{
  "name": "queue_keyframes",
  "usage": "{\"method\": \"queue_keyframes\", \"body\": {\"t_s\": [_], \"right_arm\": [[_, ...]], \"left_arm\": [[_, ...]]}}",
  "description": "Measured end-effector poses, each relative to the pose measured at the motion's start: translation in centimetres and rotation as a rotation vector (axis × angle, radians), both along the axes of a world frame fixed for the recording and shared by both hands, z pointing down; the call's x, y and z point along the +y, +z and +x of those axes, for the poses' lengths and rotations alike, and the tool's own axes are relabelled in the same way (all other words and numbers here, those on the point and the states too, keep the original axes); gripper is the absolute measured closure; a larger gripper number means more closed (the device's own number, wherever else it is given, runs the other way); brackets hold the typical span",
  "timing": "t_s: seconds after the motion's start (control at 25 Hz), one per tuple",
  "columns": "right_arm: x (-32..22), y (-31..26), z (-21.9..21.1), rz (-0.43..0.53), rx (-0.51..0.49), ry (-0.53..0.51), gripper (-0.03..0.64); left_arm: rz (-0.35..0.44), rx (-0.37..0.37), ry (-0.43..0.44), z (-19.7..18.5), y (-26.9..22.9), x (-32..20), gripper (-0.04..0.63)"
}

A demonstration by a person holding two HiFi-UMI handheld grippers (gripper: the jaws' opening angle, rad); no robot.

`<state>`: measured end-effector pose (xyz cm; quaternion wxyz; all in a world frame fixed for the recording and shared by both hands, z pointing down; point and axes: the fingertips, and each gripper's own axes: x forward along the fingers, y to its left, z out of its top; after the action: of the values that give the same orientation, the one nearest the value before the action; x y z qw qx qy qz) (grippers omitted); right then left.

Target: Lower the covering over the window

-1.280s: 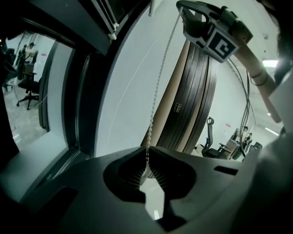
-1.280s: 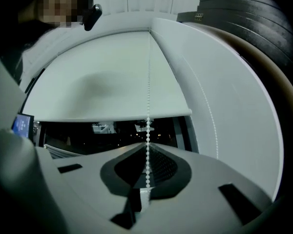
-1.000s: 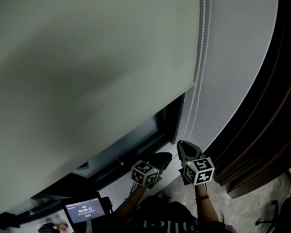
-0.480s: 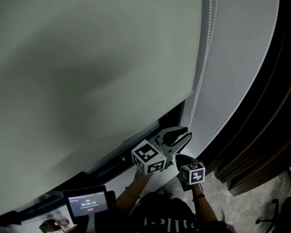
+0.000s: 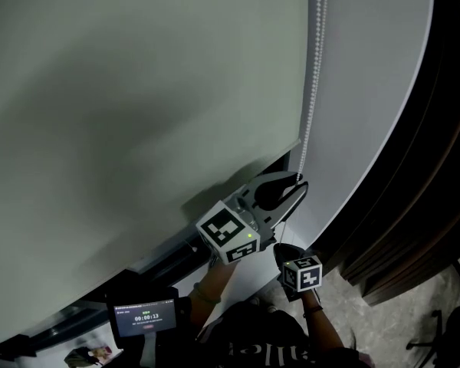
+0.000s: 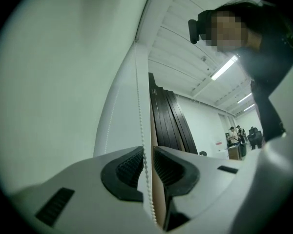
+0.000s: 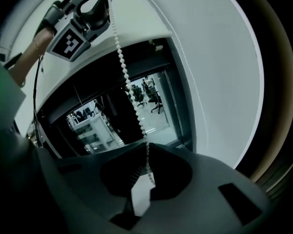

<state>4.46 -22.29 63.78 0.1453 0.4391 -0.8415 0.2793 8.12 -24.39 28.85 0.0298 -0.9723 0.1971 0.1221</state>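
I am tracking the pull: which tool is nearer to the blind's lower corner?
Left. The left tool is just below the corner, around the chain; the right tool grips the chain farther down.

In the head view's lower right corner lies a pale, speckled floor (image 5: 414, 320), and the dark slatted panels (image 5: 414, 205) of the wall stand on it along a curved line. A black frame (image 5: 451, 337) stands on this floor at the picture's right edge, cut off so that its kind cannot be told. Through the window (image 7: 112, 106), in the right gripper view, another pale floor (image 7: 158, 120) carries office chairs (image 7: 154, 97) and a white desk (image 7: 90, 127).
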Motion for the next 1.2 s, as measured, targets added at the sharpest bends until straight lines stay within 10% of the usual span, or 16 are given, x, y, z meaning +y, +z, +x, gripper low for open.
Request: {"method": "queue_keyframes", "body": {"t_s": [0.76, 1.2], "right_arm": [[0.2, -2.9, 1.3, 0.033, -0.034, 0.017, 0.594], [-1.5, -14.7, 2.0, 0.286, -0.154, 0.019, 0.592]], "left_arm": [[-0.053, 0.066, -0.142, -4.0, 1.2, -3.2, 0.594], [-0.564, -0.375, -0.143, -4.4, 27.9, -2.5, 0.594]]}}
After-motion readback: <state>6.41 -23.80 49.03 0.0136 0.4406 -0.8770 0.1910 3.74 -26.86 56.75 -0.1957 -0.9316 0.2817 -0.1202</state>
